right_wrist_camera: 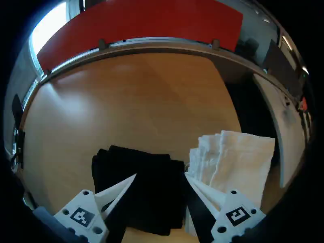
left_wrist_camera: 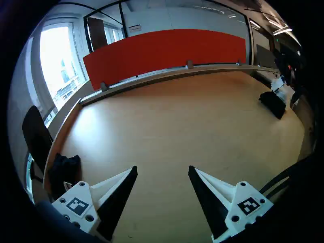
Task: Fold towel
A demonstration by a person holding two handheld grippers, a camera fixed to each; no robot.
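Observation:
A folded black towel (right_wrist_camera: 137, 190) lies on the wooden table (right_wrist_camera: 121, 105), right under my right gripper (right_wrist_camera: 160, 175), which is open with its fingers spread over the towel's near part. A stack of folded white towels (right_wrist_camera: 239, 162) lies just right of the black one, touching the right finger's outer side. My left gripper (left_wrist_camera: 162, 170) is open above bare table (left_wrist_camera: 174, 121), nothing between its fingers. From there the black towel (left_wrist_camera: 273, 104) is small at the far right, with something white (left_wrist_camera: 279, 85) beside it.
A red partition (left_wrist_camera: 162, 52) runs along the table's far edge. A black chair (left_wrist_camera: 36, 137) and a dark bundle (left_wrist_camera: 65, 170) sit at the table's left edge. Another table (right_wrist_camera: 283, 121) stands to the right across a dark gap.

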